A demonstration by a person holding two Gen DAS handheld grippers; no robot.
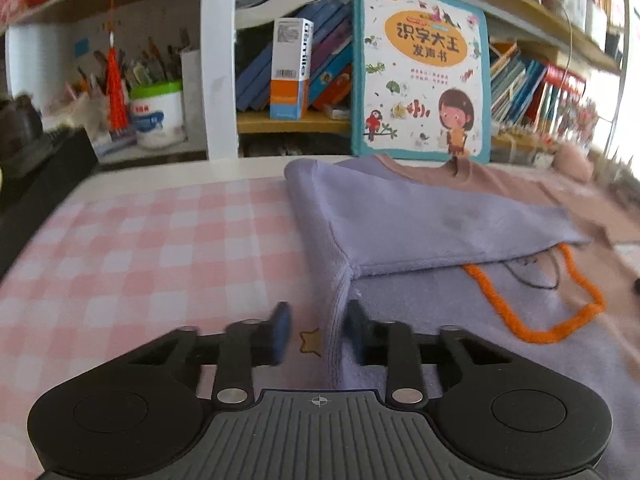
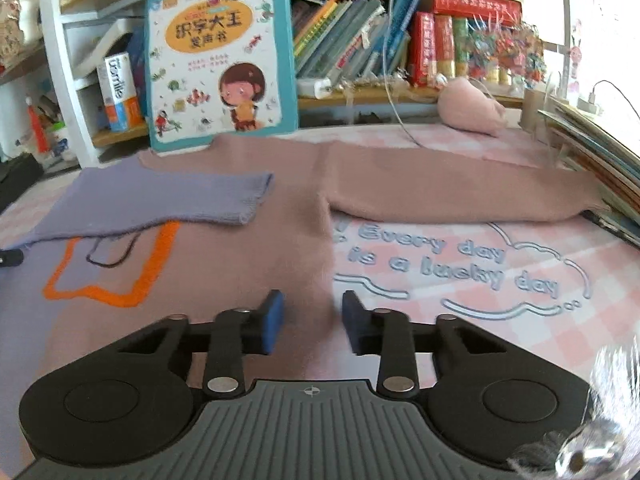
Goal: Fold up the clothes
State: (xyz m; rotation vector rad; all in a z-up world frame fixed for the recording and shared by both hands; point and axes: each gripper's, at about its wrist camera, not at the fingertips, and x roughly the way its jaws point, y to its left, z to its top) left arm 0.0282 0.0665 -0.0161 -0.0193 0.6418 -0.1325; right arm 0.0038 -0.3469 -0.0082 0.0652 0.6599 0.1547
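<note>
Lying flat on the pink checked bench (image 1: 140,248), the two-tone sweater (image 2: 248,248) is showing its lilac sleeve (image 2: 160,200) folded across the body, above an orange outline (image 2: 120,296); its mauve sleeve (image 2: 460,192) is stretching out sideways. The left tongs (image 1: 316,330) are standing apart, straddling the sweater's lilac side edge. The right tongs (image 2: 312,320) are gaping too, low over its mauve edge, gripping nothing. A picture book (image 2: 220,56) is leaning behind.
</note>
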